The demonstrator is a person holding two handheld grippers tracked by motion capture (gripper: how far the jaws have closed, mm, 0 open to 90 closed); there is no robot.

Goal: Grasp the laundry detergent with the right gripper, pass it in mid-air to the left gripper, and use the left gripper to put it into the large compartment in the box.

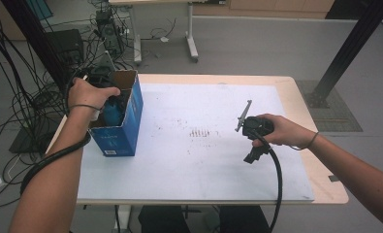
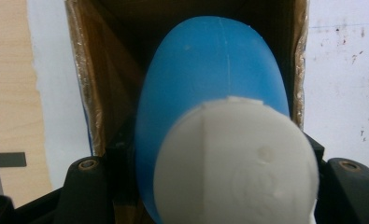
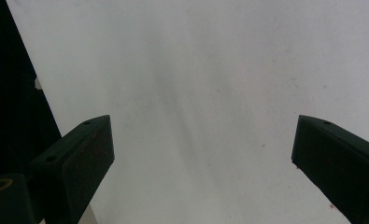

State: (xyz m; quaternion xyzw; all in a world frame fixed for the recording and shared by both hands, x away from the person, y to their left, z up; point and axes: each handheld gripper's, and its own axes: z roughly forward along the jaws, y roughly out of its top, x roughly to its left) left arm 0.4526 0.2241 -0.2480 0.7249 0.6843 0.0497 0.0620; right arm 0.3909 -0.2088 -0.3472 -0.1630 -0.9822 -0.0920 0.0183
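**Bottle Insertion into the Carton: Alignment Check**

While the blue bottle is held by the left gripper, its position relative to the blue carton is to be verified. The jaws are clenched on the bottle just below its white cap, as seen in the left gripper view. The bottle's long axis is directed away from the gripper, straight into the carton's open mouth, with the body already partly inside the brown walls. Further descent is judged to depend on this axis being kept parallel to the carton walls. The carton is placed at the left edge of the table. The right gripper is held released, jaws spread, over the white mat, well apart from the carton; the left hand is nearer.
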